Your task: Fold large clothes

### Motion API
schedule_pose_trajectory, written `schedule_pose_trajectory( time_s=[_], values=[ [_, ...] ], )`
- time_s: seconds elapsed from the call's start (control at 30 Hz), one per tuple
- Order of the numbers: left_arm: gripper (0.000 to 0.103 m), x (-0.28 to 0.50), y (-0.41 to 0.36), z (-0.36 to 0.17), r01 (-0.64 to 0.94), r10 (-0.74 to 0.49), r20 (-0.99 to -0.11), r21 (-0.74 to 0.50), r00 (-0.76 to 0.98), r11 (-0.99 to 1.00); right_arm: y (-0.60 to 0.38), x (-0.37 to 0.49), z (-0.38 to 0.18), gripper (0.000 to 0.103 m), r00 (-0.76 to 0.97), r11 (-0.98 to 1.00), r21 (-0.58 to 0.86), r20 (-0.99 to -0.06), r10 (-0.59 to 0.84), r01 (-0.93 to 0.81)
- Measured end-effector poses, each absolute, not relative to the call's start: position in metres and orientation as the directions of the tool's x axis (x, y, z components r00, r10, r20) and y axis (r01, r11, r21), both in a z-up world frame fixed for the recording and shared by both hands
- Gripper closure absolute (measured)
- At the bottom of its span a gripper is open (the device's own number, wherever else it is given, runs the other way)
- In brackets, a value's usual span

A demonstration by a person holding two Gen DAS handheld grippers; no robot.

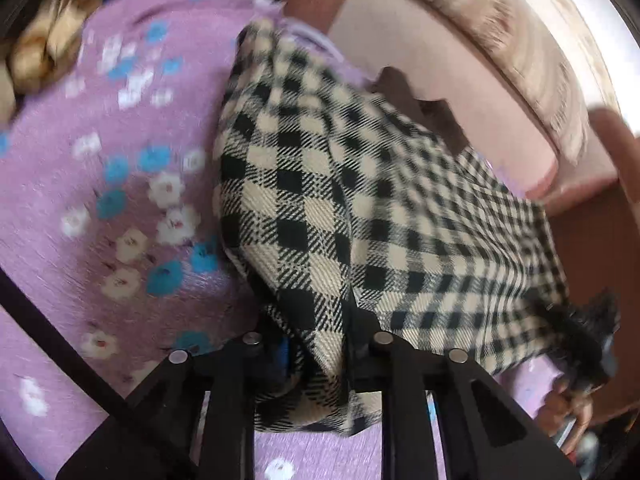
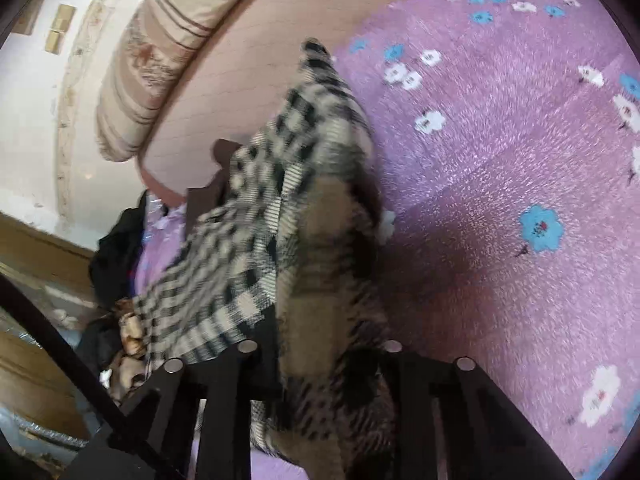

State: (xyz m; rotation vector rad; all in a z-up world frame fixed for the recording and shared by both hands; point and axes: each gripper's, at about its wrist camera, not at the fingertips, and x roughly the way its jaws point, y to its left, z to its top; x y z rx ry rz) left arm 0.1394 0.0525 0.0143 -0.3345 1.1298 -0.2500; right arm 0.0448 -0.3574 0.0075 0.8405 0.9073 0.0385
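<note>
Fabric in a black-and-cream check (image 1: 340, 208) fills the middle of both wrist views, a large garment or wrap lifted off a purple bedspread (image 1: 80, 184) printed with white and blue flowers. In the left wrist view the left gripper (image 1: 316, 344) has its two black fingers drawn close around a bunched fold of the checked cloth, which passes down between them and hangs out below; the jaws pinch that fold. From there the cloth spreads up and to the right in a taut, slanting sheet, with a frayed dark fringe along its lower right edge, where a hand (image 1: 568, 412) shows, blurred. In the right wrist view the right gripper (image 2: 320, 350) likewise grips a gathered part of the same cloth (image 2: 248, 216); the fabric is wedged between its fingers and the jaws are closed on it, though motion blur smears the weave. The cloth rises from that grip in a peak above the bedspread (image 2: 500, 160) and trails off to the left. Beyond the bed's edge lie a pale pink sheet (image 2: 240, 60) and a striped beige bolster (image 2: 160, 48) against a white wall. A heap of dark clothing (image 2: 116, 248) sits at the left, near the floor.
</note>
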Motion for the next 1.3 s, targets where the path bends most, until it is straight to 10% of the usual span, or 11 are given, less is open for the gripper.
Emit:
schedule_pose_trajectory(
  time_s=[0.33, 0.57, 1.3],
  values=[
    [0.077, 0.067, 0.077, 0.059, 0.112, -0.353, -0.843, -0.337, 0.406, 0.935, -0.318, -0.049, 0.038, 0.079, 0.55, 0.804, 0.563, -0.741, 0.386, 0.193],
    [0.074, 0.003, 0.117, 0.034, -0.012, -0.193, -0.874, -0.221, 0.446, 0.975, -0.329, -0.098, 0.029, 0.059, 0.517, 0.82, 0.493, -0.802, 0.299, 0.29],
    [0.034, -0.081, 0.146, 0.0, -0.221, 0.06, -0.841, -0.072, 0.538, 0.973, -0.332, -0.161, 0.065, 0.047, 0.643, 0.929, 0.239, -0.766, 0.002, 0.282]
  ],
)
